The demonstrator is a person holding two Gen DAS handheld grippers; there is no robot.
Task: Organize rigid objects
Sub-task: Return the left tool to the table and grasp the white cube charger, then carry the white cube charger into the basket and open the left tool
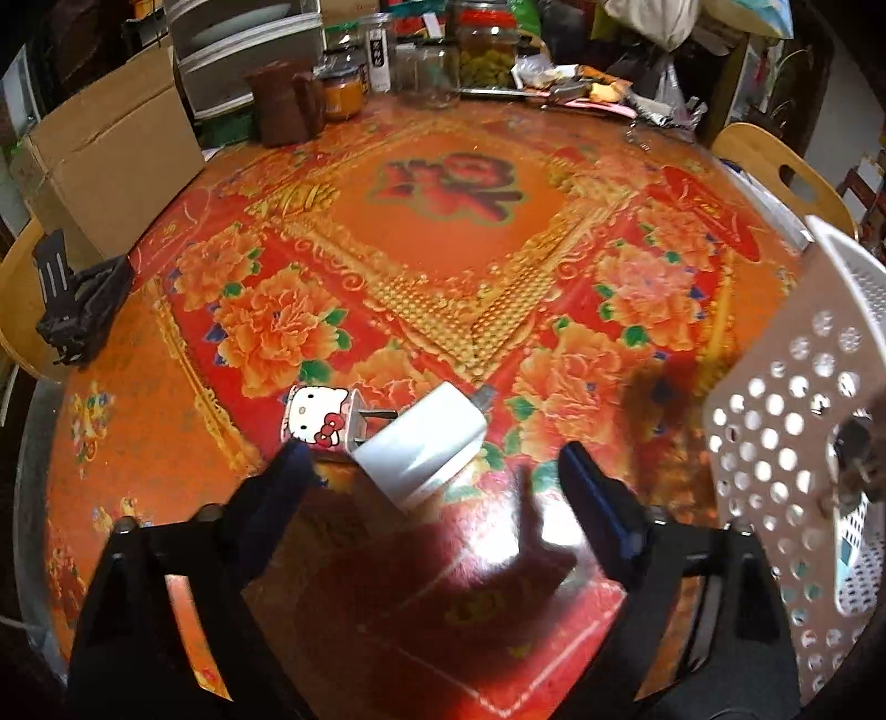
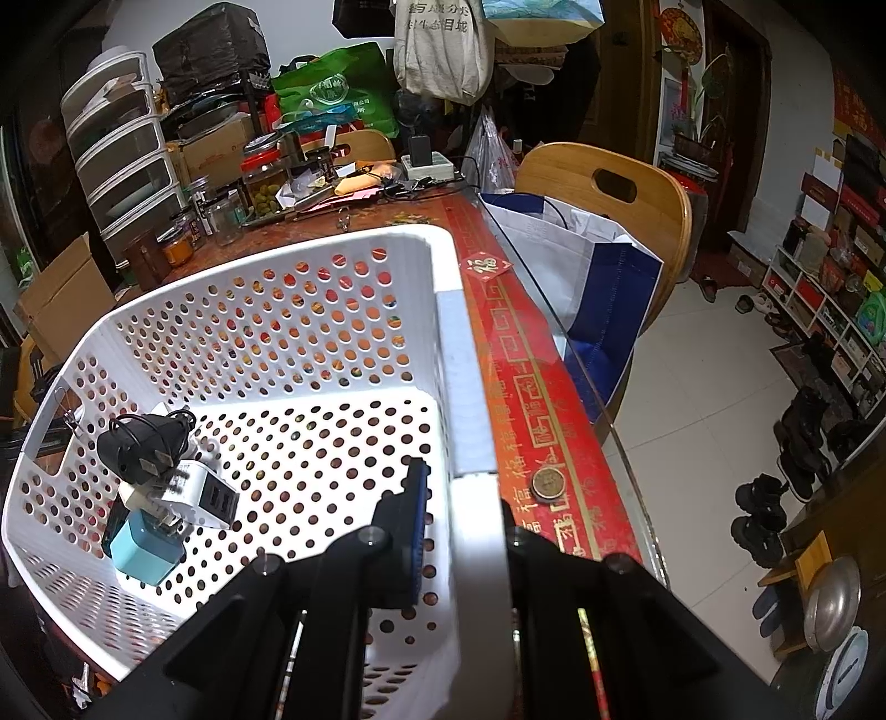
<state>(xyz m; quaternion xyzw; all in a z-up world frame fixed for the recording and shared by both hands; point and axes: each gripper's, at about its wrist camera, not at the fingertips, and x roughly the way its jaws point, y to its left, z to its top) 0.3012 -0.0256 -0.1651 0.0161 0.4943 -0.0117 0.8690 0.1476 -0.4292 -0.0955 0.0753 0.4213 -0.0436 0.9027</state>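
Note:
A white charger plug (image 1: 423, 446) lies on the red flowered tabletop (image 1: 443, 249) beside a Hello Kitty charger (image 1: 318, 418). My left gripper (image 1: 437, 476) is open just in front of them, with the white plug between its fingertips. My right gripper (image 2: 462, 487) is shut on the rim of a white perforated basket (image 2: 277, 343), which also shows in the left wrist view (image 1: 786, 454). In the basket lie a black charger (image 2: 141, 451), a white multi-port charger (image 2: 207, 495) and a light blue charger (image 2: 147, 548).
Jars (image 1: 487, 50), a brown container (image 1: 285, 102) and clutter stand at the table's far edge. A cardboard box (image 1: 111, 160) and a black clamp (image 1: 77, 304) are at the left. A wooden chair (image 2: 609, 199) with a bag and a coin (image 2: 548, 483) are at the right.

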